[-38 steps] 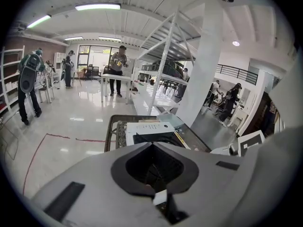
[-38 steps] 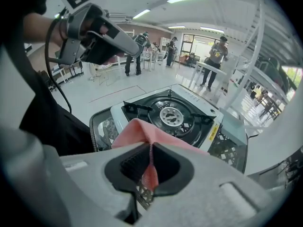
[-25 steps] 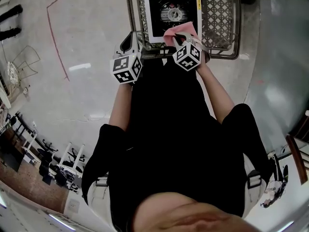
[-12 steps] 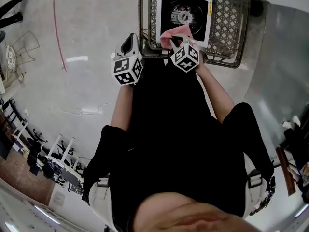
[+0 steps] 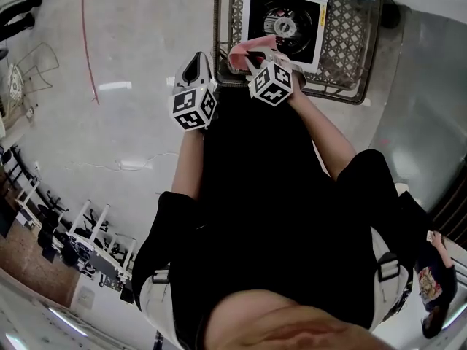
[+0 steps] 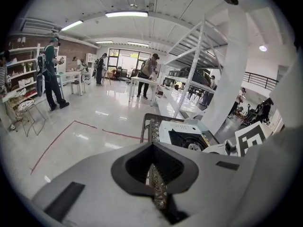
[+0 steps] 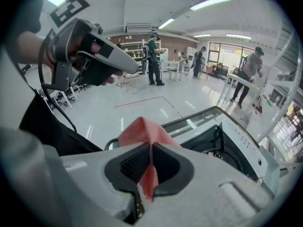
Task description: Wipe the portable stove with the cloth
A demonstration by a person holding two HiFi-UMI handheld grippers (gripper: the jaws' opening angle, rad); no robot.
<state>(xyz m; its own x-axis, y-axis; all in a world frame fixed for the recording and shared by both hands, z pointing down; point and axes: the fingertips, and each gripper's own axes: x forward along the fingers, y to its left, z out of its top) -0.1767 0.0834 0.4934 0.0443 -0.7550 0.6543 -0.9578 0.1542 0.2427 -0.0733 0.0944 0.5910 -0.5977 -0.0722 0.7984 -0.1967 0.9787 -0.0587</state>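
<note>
The portable stove (image 5: 285, 22), white with a black top and a round burner, lies on a metal mesh table (image 5: 343, 31) straight ahead; it also shows in the left gripper view (image 6: 187, 137) and the right gripper view (image 7: 236, 150). My right gripper (image 5: 252, 58) is shut on a pink cloth (image 5: 248, 51), held at the stove's near left corner; in its own view the cloth (image 7: 144, 136) sticks up from the closed jaws. My left gripper (image 5: 198, 63) hangs left of the table, jaws shut and empty (image 6: 152, 167).
The mesh table's front rim (image 5: 233, 79) is right under both grippers. Polished floor with a red tape line (image 5: 86, 42) spreads to the left. A wire chair (image 5: 29, 86) stands far left. Several people (image 6: 51, 74) stand at benches beyond.
The right gripper with the pink cloth has slid leftward along the stove's near edge. The left gripper has stayed about where it was.
</note>
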